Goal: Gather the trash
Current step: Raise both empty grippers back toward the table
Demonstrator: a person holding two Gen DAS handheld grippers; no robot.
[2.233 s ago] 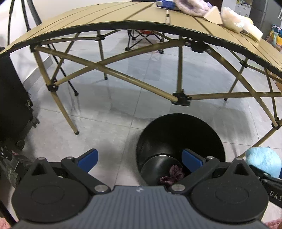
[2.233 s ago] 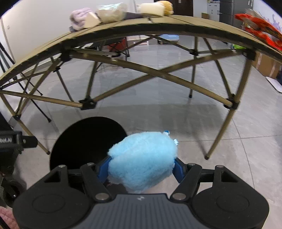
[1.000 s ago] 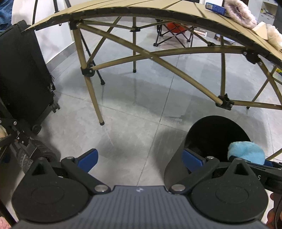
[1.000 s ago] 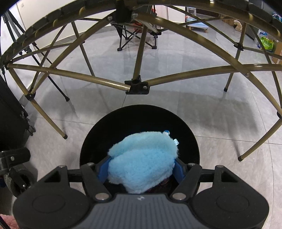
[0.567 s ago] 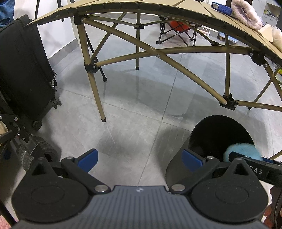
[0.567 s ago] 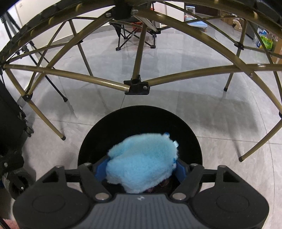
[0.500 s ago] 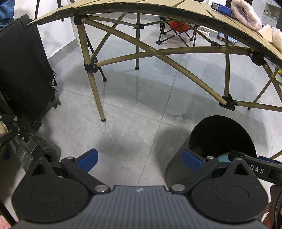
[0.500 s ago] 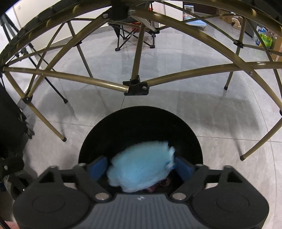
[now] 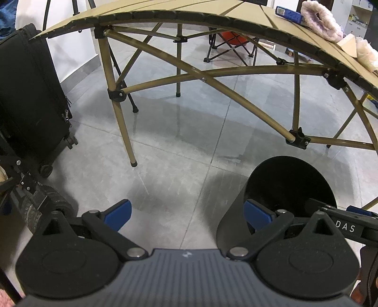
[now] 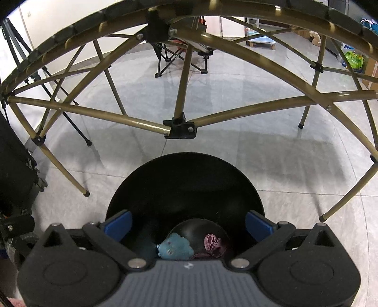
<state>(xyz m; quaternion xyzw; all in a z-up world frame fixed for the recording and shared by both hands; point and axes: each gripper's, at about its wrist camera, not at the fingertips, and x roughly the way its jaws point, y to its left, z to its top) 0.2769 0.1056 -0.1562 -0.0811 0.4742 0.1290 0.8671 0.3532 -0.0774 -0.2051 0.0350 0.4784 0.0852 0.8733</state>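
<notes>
A black round bin stands on the grey floor under the folding table. At its bottom lie the fluffy blue item and a dark purple crumpled piece. My right gripper hangs over the bin mouth; its jaws are opening wide and nothing is between them. In the left wrist view the same bin sits at the lower right, with the right gripper reaching over its rim. My left gripper is open and empty above bare floor, left of the bin.
The tan folding table arches overhead on crossed legs; on it lie a pink fluffy item and a blue box. A black suitcase stands at the left. A folding chair is farther back.
The right gripper's jaws spread apart and the fluffy blue item dropped from between them to the bottom of the bin. The left gripper stayed where it was.
</notes>
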